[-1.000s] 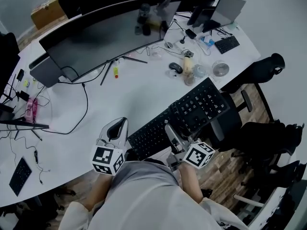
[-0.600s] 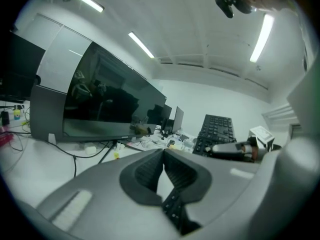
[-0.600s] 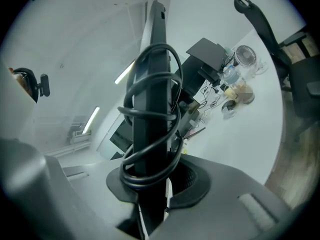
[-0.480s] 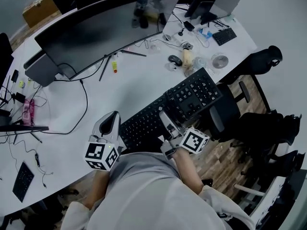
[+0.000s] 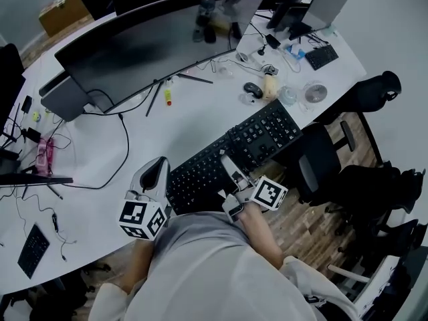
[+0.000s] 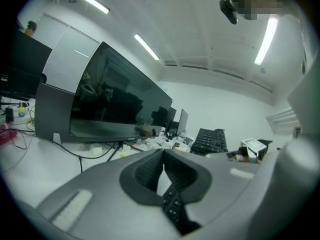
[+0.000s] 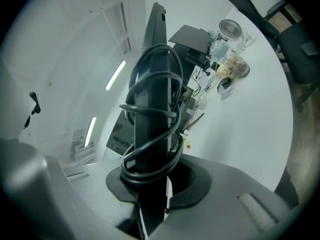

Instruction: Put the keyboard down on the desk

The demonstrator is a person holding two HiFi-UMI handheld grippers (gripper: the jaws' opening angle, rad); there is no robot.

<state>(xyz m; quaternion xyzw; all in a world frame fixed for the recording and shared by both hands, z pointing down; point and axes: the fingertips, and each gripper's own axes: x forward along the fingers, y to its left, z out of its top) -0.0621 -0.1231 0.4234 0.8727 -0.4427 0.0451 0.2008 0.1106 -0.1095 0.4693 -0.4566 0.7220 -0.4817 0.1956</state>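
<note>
At the desk's (image 5: 167, 129) near edge, at 5 o'clock from the monitor (image 5: 154, 42), the keyboard (image 5: 251, 146) is being held slantwise. It is running from 7 to 2 o'clock and partly overhanging the edge toward the chair (image 5: 314, 166). Its near long side, with the cable (image 7: 150, 110) coiled round it, is being clamped in the right gripper's (image 5: 227, 164) narrowly parted jaws. Its 7 o'clock corner is being pinched by the left gripper (image 5: 162, 172), jaws almost together. Whether the desk is being touched cannot be told. The setting-down is judged to be in hand. Next, a shift toward 11 o'clock onto bare desk is being called for, then release. Room is being left there; 1 o'clock is being crowded by a mouse (image 5: 253, 89) and fan (image 5: 315, 92).
</note>
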